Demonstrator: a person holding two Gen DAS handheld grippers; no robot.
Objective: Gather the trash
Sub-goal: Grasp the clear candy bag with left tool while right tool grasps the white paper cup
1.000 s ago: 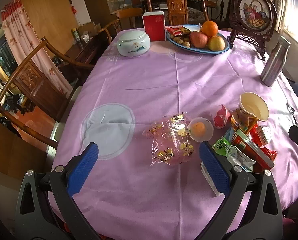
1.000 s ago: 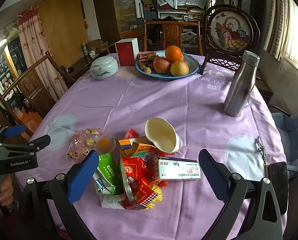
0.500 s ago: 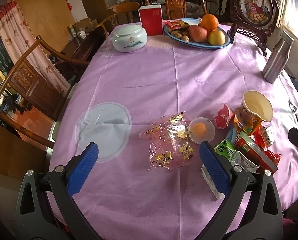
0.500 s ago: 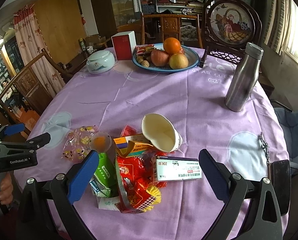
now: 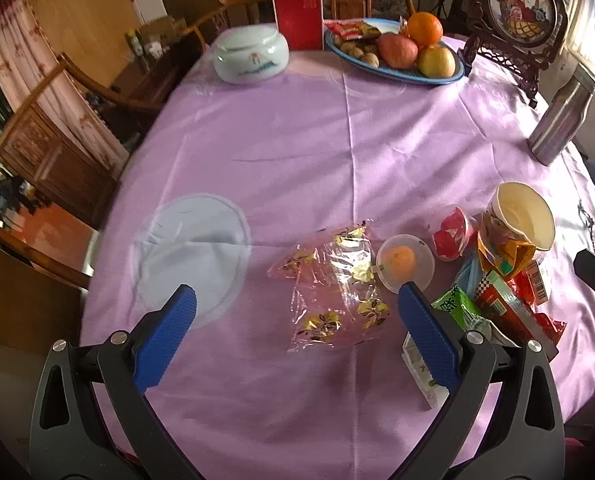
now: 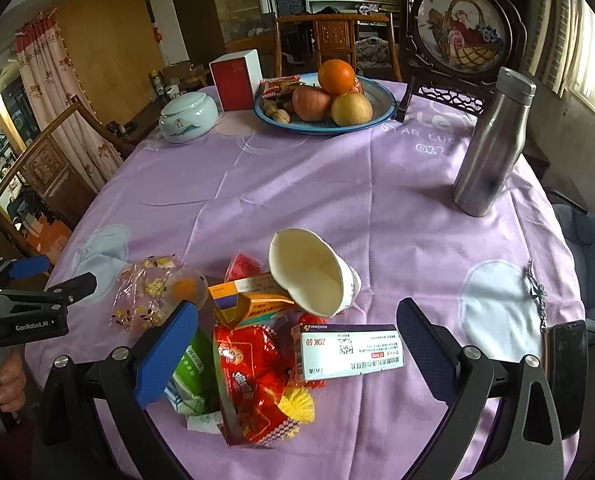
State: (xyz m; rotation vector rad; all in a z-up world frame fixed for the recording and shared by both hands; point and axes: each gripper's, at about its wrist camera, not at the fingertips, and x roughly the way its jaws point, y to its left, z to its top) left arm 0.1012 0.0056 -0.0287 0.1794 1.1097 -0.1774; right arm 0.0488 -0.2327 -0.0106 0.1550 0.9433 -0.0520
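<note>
Left gripper point(image 5: 293, 312) hangs spread wide and empty over the purple tablecloth point(image 5: 337, 140), with the crinkled clear wrapper point(image 5: 333, 292) lying flat just ahead between its fingertips, long axis running away from it. Right gripper point(image 6: 297, 328), equally spread and empty, faces the trash pile point(image 6: 265, 344). My judgement: the left one is nearer the wrapper

Black frames, blue textured pads point(image 5: 165, 336), silver screws, "GenRobot.AI" lettering
</note>
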